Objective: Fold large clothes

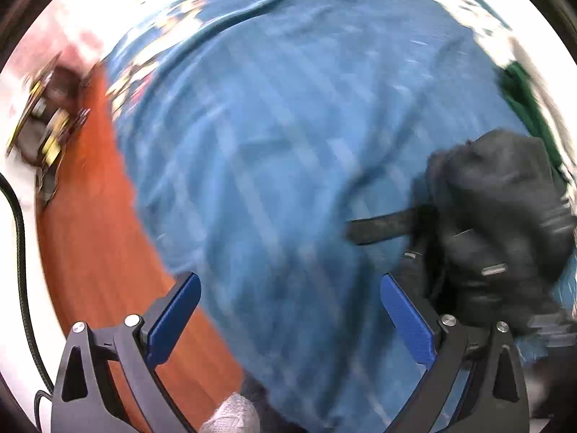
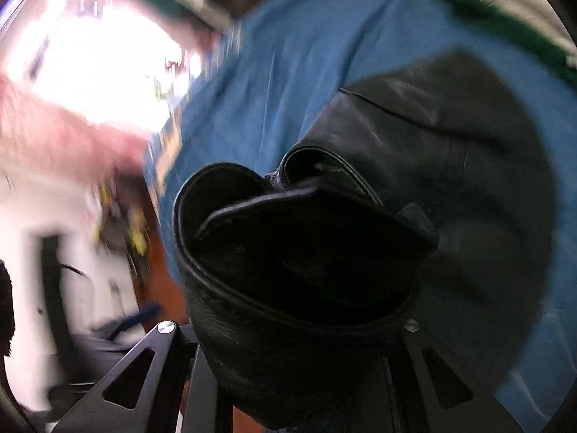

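A black leather jacket (image 2: 414, 187) hangs bunched in front of the right wrist camera and covers my right gripper's fingers, so their tips are hidden. It also shows in the left wrist view (image 1: 497, 216) at the right, with a black strap sticking out to the left. It hangs over a blue striped cloth (image 1: 288, 126) spread on the surface. My left gripper (image 1: 288, 310) is open and empty, its blue pads wide apart above the blue cloth. Both views are motion-blurred.
An orange-brown wooden surface (image 1: 90, 234) shows left of the blue cloth (image 2: 274, 72). A cluttered yellow and dark object (image 1: 47, 122) sits at the far left. A green item (image 1: 523, 101) lies at the right edge. A black cable (image 1: 21, 270) runs down the left.
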Available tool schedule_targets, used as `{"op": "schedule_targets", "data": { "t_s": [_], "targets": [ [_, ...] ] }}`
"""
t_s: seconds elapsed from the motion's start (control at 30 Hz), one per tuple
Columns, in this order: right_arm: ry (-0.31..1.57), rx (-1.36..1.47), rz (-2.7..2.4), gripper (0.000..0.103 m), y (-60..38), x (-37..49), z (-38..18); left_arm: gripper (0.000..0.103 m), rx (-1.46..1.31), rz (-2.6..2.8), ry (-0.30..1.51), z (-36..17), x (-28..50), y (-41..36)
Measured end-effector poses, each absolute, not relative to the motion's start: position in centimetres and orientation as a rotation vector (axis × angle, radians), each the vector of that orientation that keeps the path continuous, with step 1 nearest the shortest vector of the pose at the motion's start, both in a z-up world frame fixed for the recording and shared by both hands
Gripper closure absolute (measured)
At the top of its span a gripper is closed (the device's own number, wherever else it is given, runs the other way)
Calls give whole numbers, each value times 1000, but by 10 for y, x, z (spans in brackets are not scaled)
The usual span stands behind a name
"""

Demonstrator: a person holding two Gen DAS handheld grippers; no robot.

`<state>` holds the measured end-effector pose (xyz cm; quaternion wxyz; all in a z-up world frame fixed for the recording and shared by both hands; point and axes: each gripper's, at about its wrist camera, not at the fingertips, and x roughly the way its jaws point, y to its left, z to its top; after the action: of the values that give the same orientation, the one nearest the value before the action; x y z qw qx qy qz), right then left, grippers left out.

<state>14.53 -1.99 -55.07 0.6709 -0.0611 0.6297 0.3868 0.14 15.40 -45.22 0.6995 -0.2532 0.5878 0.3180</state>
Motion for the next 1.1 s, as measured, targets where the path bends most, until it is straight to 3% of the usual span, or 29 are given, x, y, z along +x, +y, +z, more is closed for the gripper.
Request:
{"op": "schedule_targets", "data": {
  "t_s": [0.1, 0.23, 0.3, 0.33, 0.53, 0.57, 0.6, 0.67, 0.7, 0.9, 1.0, 1.1],
  "targets": [
    [1446, -192, 850, 75, -6, 134, -561, 3, -601, 756, 1295, -451, -16, 167],
    [1423, -198, 920, 66, -20, 133, -528, 2, -625, 774, 1249, -433, -23, 174],
    [1473, -139, 998, 14, -33, 136, -505, 3, -637, 765, 1217, -420, -23, 175],
    [1483, -121, 1019, 14, -35, 141, -493, 3, -640, 760, 1202, -414, -22, 176],
    [1551, 122, 877, 15, -111, 188, -468, 2, -630, 727, 1121, -399, 1, 178],
    [1551, 124, 813, 26, -117, 202, -471, 2, -615, 717, 1119, -401, 8, 175],
    [1560, 120, 763, 45, -122, 217, -481, 2, -609, 711, 1118, -405, 15, 172],
    [1598, 129, 688, 68, -123, 243, -505, 2, -616, 686, 1114, -411, 24, 165],
    [1636, 148, 684, 74, -117, 257, -525, 2, -613, 681, 1123, -417, 30, 161],
    [1753, -26, 618, 75, -48, 275, -612, 2, -555, 653, 1150, -436, 52, 139],
    [1795, -42, 604, 75, -43, 282, -593, 2, -558, 645, 1174, -441, 52, 132],
    [1675, 51, 685, 75, -54, 283, -533, 2, -547, 667, 1189, -443, 46, 130]
  ]
}}
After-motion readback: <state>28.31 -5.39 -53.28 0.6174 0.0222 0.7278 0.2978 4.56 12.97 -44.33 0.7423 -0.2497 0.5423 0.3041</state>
